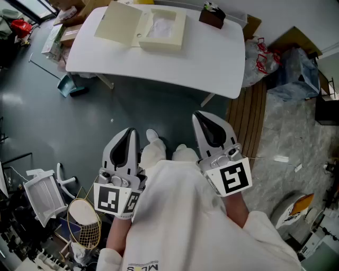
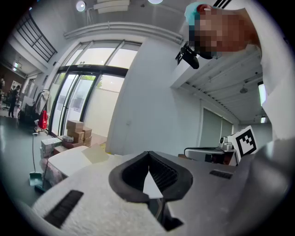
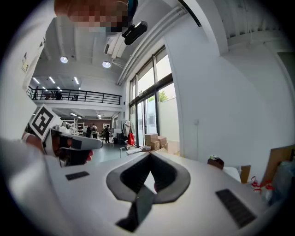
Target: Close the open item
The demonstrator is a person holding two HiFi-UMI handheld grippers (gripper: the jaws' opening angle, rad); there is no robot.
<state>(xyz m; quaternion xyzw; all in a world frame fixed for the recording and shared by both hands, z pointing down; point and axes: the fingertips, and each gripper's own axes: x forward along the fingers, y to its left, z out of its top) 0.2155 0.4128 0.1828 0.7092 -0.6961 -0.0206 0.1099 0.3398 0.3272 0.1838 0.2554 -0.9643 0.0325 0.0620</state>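
Head view: white sleeves (image 1: 175,211) fill the near frame and hide both hands. The left gripper (image 1: 128,132) and right gripper (image 1: 198,115) sit side by side, each with its jaws pressed together and nothing between them. Ahead of the tips and well apart stands a white table (image 1: 212,63). The open box (image 1: 159,29) is on it, its lid laid out flat to the left. A small dark object (image 1: 212,16) sits right of the box; what it is cannot be told.

Left gripper view: jaws meet tip to tip, empty. The table edge shows left of the tips. A pale patch on it is too blurred to confirm as the box.

Right gripper view: jaws closed, empty. The dark object lies right of the tips. The box cannot be made out.
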